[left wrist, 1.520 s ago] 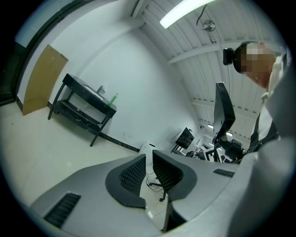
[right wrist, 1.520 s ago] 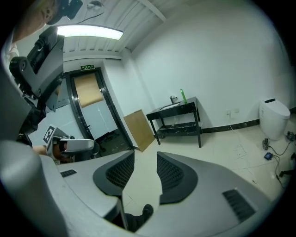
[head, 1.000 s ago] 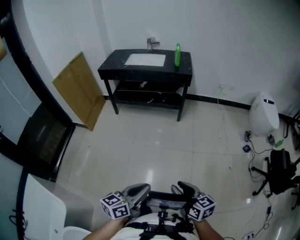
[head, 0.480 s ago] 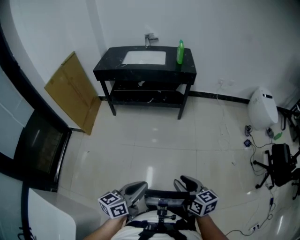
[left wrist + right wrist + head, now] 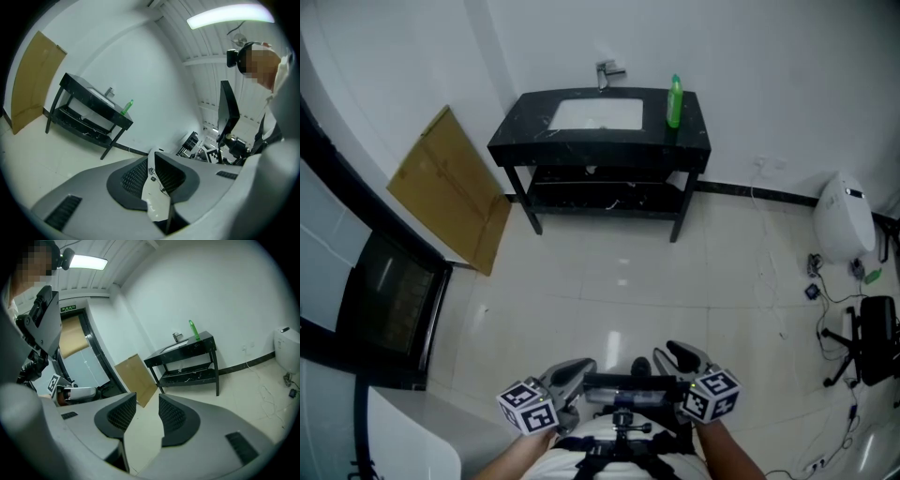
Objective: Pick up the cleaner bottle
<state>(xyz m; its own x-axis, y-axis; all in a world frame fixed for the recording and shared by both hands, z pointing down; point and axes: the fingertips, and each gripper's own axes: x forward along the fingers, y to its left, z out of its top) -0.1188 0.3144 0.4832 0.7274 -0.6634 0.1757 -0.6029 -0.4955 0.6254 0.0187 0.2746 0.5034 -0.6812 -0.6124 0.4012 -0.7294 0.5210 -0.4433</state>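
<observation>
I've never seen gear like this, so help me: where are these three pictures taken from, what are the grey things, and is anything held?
No robot: a person holds two claws. The head view looks down from a camera the person wears at the left claw and right claw. The two gripper views come from cameras riding on each claw, looking along its grey jaws. Both claws are open and empty. Across the floor stands a table with a sink; a green bottle stands on it, right of the sink. Cardboard leans against the wall.
</observation>
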